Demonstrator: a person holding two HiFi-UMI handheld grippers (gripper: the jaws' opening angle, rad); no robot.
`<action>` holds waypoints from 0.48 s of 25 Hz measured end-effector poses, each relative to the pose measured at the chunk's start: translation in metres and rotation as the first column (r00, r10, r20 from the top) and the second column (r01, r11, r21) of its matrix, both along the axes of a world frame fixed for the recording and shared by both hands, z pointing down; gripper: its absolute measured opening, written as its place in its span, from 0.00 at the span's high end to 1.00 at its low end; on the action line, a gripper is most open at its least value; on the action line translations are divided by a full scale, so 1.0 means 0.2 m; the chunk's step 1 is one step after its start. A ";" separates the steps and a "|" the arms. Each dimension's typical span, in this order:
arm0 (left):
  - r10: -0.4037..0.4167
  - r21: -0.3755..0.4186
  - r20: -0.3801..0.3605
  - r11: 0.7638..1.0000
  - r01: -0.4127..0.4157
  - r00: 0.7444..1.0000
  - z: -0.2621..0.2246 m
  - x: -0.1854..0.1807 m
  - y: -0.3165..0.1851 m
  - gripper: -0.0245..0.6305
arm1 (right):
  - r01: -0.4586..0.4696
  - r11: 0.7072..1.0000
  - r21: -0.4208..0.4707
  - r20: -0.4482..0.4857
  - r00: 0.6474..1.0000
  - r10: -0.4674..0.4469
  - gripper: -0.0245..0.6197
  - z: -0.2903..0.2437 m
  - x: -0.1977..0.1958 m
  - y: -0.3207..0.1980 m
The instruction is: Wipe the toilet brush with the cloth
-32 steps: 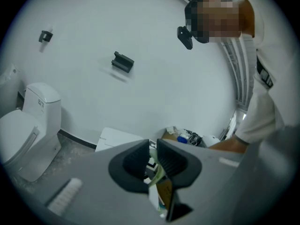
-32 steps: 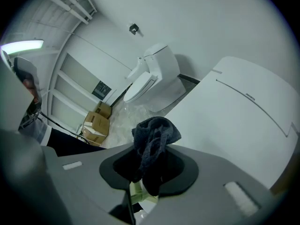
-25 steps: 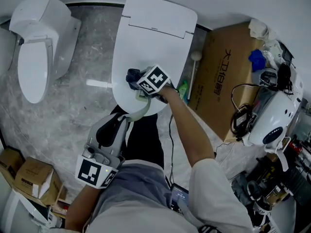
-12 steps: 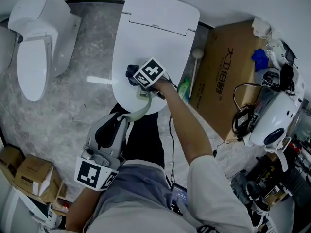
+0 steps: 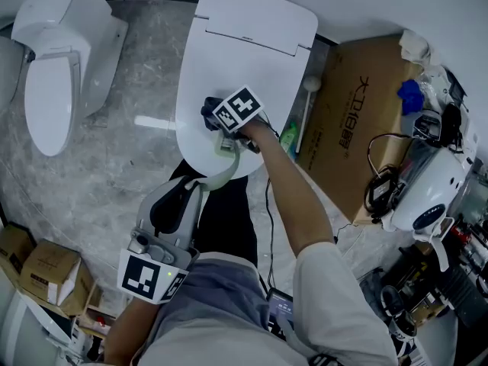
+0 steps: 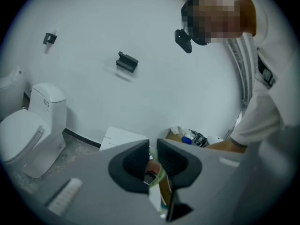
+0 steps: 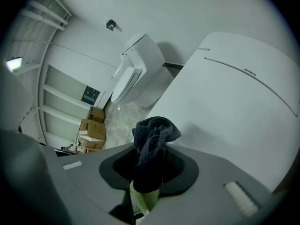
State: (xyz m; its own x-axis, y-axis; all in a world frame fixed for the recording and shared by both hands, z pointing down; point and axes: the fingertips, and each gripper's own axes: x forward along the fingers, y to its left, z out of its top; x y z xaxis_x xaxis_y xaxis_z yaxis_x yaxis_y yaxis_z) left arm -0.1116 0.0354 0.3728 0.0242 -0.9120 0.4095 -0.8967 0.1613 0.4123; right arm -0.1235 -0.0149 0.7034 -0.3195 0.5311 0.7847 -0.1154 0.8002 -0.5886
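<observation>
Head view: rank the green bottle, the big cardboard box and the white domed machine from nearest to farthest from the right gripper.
From the right gripper:
1. Green bottle, just to its right, on the floor beside the toilet.
2. Cardboard box, farther right, beyond the bottle.
3. White domed machine, at the far right among the cables.

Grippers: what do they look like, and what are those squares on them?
Both the left gripper and the right gripper are grey plastic with black pads. Each carries a white cube printed with black square markers. The right arm wears a short white sleeve.
</observation>
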 end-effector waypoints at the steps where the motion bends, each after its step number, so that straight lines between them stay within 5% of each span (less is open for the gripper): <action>1: -0.001 0.002 -0.001 1.000 0.001 1.000 0.00 0.00 0.00 0.96 | -0.008 1.000 0.001 -0.005 1.000 0.008 0.81 0.01 0.00 0.00; 12: 0.000 0.008 -0.013 1.000 0.000 1.000 0.00 -0.01 0.00 0.96 | -0.072 0.997 0.010 -0.033 0.997 0.072 0.81 0.08 0.01 -0.04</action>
